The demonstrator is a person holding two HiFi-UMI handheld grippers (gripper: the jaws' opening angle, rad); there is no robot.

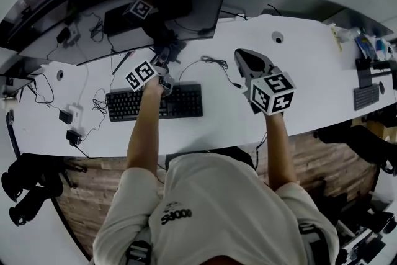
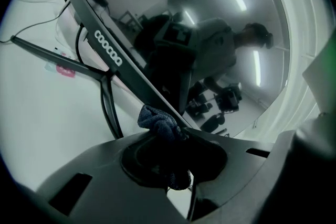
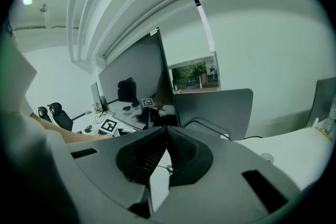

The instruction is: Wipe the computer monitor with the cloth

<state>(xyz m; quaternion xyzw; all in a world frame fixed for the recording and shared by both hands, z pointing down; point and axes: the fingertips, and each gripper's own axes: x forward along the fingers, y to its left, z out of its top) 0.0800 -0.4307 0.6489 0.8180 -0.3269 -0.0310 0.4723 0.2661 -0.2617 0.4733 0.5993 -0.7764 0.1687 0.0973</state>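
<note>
The wide dark monitor (image 1: 155,3) stands at the back of the white desk (image 1: 310,71). My left gripper (image 1: 164,64) is shut on a dark blue cloth (image 2: 157,121), which is bunched between its jaws. The cloth rests against the monitor's lower edge, and the screen (image 2: 215,50) reflects the person and the ceiling lights. The left gripper (image 2: 168,136) points up at the screen from close range. My right gripper (image 1: 250,64) hovers over the desk to the right of the monitor. In the right gripper view that gripper (image 3: 167,129) has its jaws together with nothing between them.
A black keyboard (image 1: 155,102) lies below the left gripper, with cables (image 1: 214,62) and power adapters (image 1: 71,115) around it. A second grey monitor back (image 3: 215,107) stands right of the dark one. Another keyboard (image 1: 366,96) and clutter sit at the desk's far right.
</note>
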